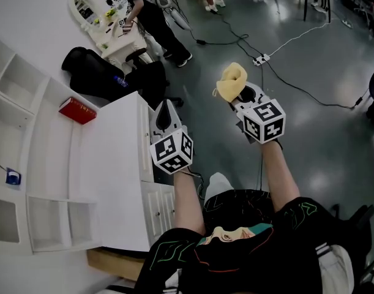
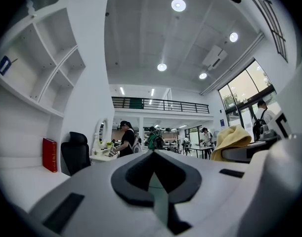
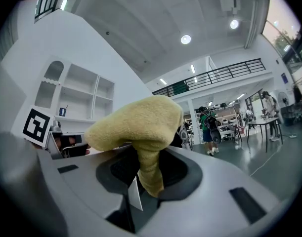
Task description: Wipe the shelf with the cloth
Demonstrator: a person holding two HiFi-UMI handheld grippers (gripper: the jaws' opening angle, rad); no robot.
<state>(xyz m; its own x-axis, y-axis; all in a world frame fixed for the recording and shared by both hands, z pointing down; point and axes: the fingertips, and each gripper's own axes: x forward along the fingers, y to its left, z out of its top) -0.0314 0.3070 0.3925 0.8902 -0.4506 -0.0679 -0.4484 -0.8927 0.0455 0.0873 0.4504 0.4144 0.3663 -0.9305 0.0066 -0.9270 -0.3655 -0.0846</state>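
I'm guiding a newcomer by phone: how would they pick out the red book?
Find the big white shelf unit on the left of the head view. On its wide lower ledge, at the end nearest the black chair, sits the red book. It is the only red thing there.

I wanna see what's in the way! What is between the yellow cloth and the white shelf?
The left gripper, jaws shut on nothing, hangs between the cloth and the shelf. The head view shows it.
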